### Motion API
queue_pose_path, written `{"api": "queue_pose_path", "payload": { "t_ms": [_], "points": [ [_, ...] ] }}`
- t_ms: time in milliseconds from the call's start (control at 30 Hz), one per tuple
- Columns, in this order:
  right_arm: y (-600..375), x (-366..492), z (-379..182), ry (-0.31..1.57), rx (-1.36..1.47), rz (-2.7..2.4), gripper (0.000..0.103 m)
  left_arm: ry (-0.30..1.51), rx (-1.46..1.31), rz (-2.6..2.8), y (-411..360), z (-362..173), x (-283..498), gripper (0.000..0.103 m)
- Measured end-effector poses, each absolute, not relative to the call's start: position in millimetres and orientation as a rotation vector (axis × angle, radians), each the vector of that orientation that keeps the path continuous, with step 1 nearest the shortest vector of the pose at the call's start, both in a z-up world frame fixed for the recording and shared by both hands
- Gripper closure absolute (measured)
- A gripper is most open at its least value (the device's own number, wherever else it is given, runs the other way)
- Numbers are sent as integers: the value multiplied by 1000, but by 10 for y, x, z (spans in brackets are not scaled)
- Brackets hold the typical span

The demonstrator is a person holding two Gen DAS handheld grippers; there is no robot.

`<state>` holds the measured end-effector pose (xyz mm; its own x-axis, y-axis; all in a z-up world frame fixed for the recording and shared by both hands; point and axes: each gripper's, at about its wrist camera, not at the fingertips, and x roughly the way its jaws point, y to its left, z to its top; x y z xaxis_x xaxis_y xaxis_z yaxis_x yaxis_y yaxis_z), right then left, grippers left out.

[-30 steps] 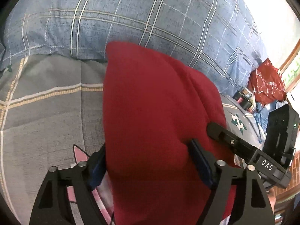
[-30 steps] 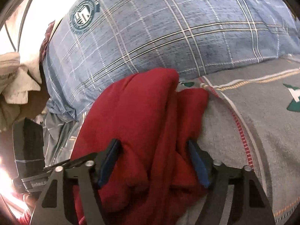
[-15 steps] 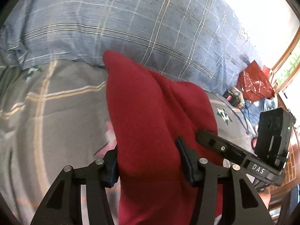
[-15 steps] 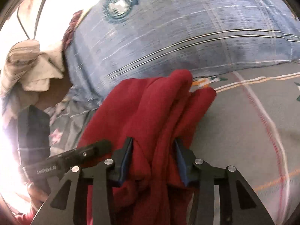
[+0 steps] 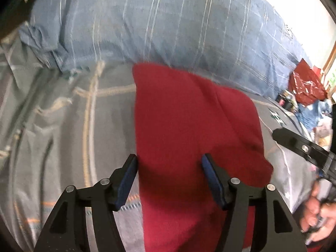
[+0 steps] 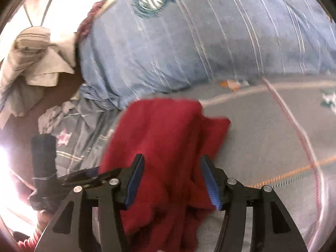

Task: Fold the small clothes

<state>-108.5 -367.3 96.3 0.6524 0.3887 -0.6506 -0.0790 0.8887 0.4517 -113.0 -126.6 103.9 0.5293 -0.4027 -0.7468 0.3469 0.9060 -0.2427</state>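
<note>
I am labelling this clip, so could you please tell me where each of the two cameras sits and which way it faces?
Left wrist: mounted on the left gripper, looking forward and down along its two fingers at the red garment on the grey bedsheet; the person's right hand shows at the right edge.
Right wrist: mounted on the right gripper, looking forward and down at the red garment, with the left gripper at its left.
Shared: the garment, the sheet and the blue plaid pillow behind.

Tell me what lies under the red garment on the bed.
The red garment rests on the grey checked bedsheet, its far edge near the blue plaid pillow. Whatever is directly beneath the cloth is covered and cannot be seen.
</note>
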Motion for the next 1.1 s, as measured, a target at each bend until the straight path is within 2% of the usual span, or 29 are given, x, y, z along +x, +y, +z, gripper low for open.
{"api": "queue_pose_path", "payload": {
  "t_ms": [133, 267, 333, 467, 567, 700, 900, 1033, 1100],
  "points": [
    [-3369, -906, 1018, 829, 265, 295, 49, 915, -44, -403, -1381, 1018, -1199, 35],
    [-3255, -524, 707, 908, 164, 202, 63, 884, -10, -376, -1503, 966, -1205, 26],
    [-3330, -373, 569, 921, 177, 183, 63, 876, -9, -377, -1526, 941, -1183, 22],
    [-3410, -300, 547, 924, 201, 190, 63, 883, -20, -380, -1546, 893, -1117, 21],
    [-3370, -433, 681, 931, 184, 193, 58, 872, -9, -370, -1528, 896, -1124, 21],
    [-3276, -865, 895, 910, 183, 249, 57, 862, -5, -359, -1516, 895, -1128, 21],
    [-3166, -1132, 565, 970, 123, 188, 57, 821, 10, -341, -1498, 931, -1309, 23],
    [-3098, -1221, 764, 933, 99, 183, 56, 790, 22, -317, -1422, 1011, -1485, 23],
    [-3113, -1262, 856, 922, 131, 186, 43, 775, 22, -306, -1380, 1075, -1558, 23]
  ]
}}
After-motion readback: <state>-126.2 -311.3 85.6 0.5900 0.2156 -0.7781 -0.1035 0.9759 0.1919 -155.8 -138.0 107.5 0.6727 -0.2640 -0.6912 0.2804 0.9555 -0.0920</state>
